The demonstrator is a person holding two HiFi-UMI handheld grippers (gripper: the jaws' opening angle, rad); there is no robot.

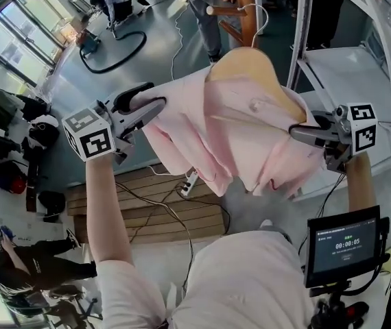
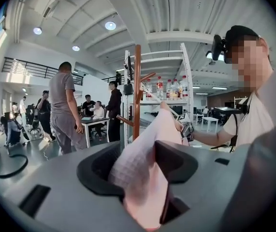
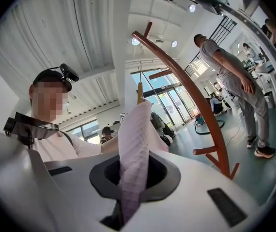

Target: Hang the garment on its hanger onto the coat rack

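A pale pink garment (image 1: 216,136) hangs on a wooden hanger (image 1: 250,64), held up between my two grippers. The hanger's metal hook (image 1: 254,19) is close beside the brown wooden coat rack (image 1: 242,9); whether it touches a peg I cannot tell. My left gripper (image 1: 160,105) is shut on the garment's left side, with pink cloth (image 2: 143,168) bunched between its jaws. My right gripper (image 1: 295,130) is shut on the right side, and a fold of cloth (image 3: 133,144) rises from its jaws. The rack (image 2: 137,81) stands ahead in the left gripper view, and its curved arm (image 3: 186,91) shows in the right gripper view.
White shelving (image 1: 360,67) stands right of the rack. A person (image 1: 206,5) stands just behind it. Below lie a wooden pallet (image 1: 147,211), a power strip (image 1: 188,181) and cables. A timer screen (image 1: 346,245) sits at lower right. A black hose (image 1: 113,53) loops on the floor.
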